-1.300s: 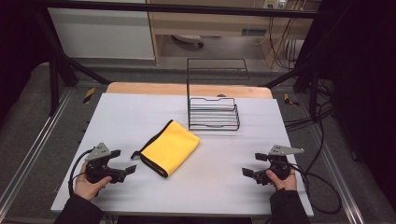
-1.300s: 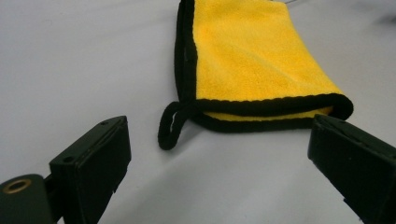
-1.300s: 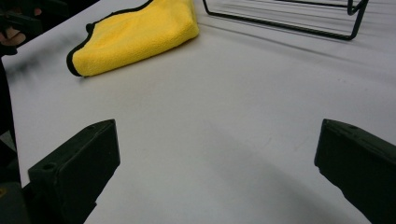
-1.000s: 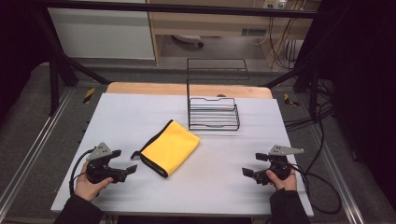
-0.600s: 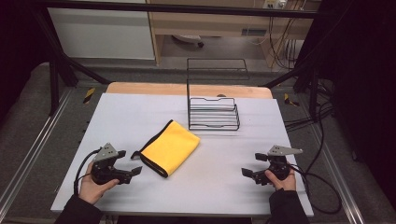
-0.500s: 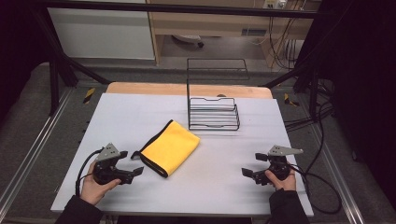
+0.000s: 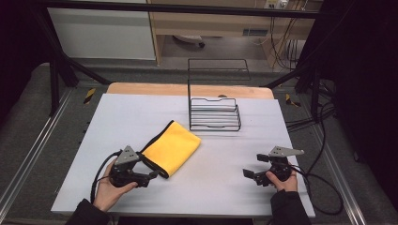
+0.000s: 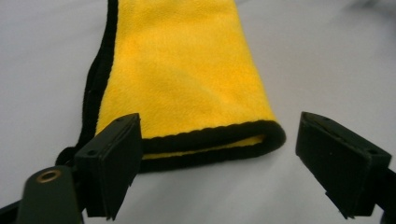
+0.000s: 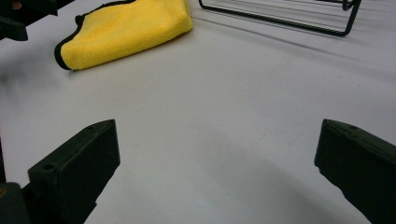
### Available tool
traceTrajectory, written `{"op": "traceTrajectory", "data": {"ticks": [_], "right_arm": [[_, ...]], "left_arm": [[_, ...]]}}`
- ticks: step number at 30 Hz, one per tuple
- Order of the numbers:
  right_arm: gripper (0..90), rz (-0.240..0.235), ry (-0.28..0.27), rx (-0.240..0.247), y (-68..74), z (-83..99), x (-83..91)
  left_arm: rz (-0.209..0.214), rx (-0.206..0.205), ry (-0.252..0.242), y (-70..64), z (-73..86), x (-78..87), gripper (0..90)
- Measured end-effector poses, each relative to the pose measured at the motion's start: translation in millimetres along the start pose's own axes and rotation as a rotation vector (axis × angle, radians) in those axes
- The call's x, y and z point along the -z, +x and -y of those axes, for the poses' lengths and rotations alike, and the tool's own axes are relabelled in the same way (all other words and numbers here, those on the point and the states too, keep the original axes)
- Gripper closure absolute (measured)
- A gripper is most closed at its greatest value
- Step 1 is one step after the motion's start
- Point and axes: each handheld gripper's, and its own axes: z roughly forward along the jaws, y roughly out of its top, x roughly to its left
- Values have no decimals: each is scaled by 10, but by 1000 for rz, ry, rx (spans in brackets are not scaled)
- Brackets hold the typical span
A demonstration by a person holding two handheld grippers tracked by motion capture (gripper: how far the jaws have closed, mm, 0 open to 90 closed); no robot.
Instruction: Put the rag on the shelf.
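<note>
My left gripper [image 8: 212,168] spread wide, empty, just short of the folded yellow cloth [image 7: 172,146] near-left on the table [image 7: 281,126], its long axis running near-left to far-right, my right gripper [image 9: 219,172] wide, empty.

Grey floor [image 7: 28,136] (dimly lit) surrounds the white table [image 7: 126,112].

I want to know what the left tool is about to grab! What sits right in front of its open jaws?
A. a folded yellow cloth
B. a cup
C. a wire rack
A: the left tool stands open, with the black-edged end of the folded yellow cloth lying just ahead of its jaws.
</note>
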Motion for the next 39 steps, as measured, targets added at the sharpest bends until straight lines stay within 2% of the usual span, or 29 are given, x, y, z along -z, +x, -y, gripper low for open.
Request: {"op": "traceTrajectory", "data": {"ticks": [8,10,13,15,17,18,22,25,29,32,35,39], "right_arm": [[6,3,7,3,1,3,-2],[7,4,2,-2,2,0,2],[6,4,3,-2,2,0,1],[7,4,3,1,1,0,0],[7,3,4,0,1,-1,0],[7,3,4,0,1,-1,0],[7,4,11,6,-2,1,-12],[7,7,12,6,2,0,-17],[7,8,14,8,2,-1,-20],[7,9,15,8,1,-1,-21],[7,10,17,7,4,-3,-24],[7,7,17,7,13,-9,-29]], "left_arm": [[13,-44,37,-253,-123,-186,268],[10,-48,55,-300,-152,-243,326],[5,-71,84,-359,-191,-332,359],[6,-78,104,-391,-196,-379,457],[11,-75,137,-406,-184,-409,489],[4,-84,138,-407,-172,-414,489],[-14,-79,139,-389,-139,-438,583],[-22,-75,157,-375,-113,-484,602],[-43,-91,172,-407,-92,-550,621],[-66,-121,174,-440,-86,-575,626],[-59,-123,180,-425,-90,-583,648],[-40,-97,189,-378,-106,-582,693]]}}
